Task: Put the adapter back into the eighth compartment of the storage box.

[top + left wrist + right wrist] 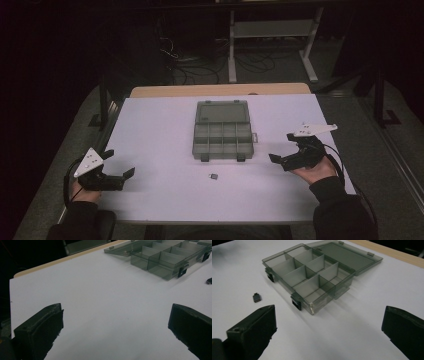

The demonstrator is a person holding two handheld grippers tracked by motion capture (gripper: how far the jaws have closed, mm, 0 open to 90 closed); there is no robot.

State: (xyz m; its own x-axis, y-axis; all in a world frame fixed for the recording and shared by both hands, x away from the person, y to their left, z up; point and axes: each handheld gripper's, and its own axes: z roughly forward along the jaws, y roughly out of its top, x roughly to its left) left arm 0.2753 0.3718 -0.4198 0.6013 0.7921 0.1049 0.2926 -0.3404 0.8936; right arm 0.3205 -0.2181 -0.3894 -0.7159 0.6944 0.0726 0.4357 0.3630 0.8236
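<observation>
L gripper (120, 170), held in a hand at the table's (150, 150) near-left corner: jaws wide, nothing betw. them, above bare surface. R gripper (282, 147), at the near-right edge: jaws wide, nothing held. Adapter (214, 176): small dark plug lying betw. the two grippers, well apart from both. Box (222, 131): beyond the adapter, lid open flat, compartments showing nothing inside.

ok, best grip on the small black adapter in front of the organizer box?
Probably from straight above, jaws across the short sides of the small black adapter. It lies flat on the white table, apart from the organizer box, so nothing blocks either side. The right gripper looks nearer.
</observation>
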